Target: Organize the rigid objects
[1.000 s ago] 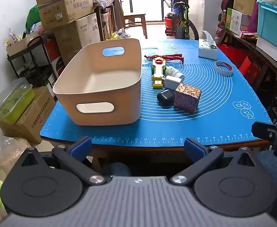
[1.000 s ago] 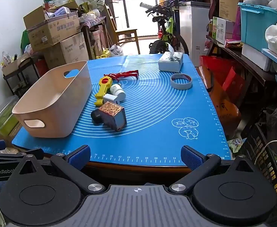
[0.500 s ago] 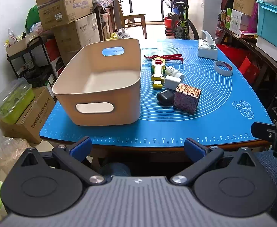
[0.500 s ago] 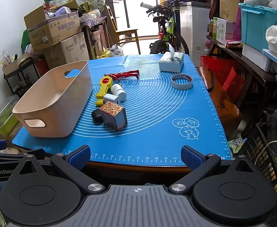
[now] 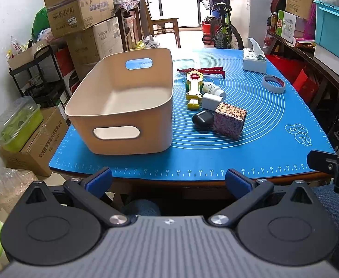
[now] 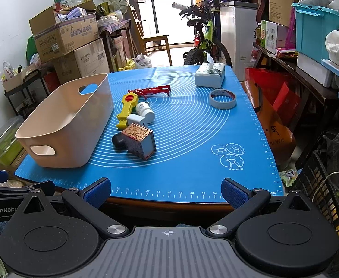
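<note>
Since both the left gripper (image 5: 168, 179) and right gripper (image 6: 166, 191) hang off the worktop edge with jaws wide open and empty, nothing's started — the bin (image 5: 123, 106) sits empty, the patterned box (image 6: 140, 142) and other bits just beside it. Next: reach in, grab one.

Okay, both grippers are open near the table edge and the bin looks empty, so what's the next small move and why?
Probably reach the right gripper forward to the patterned box. It is the nearest loose item, both grippers hold nothing, and the beige bin beside it is empty.
</note>
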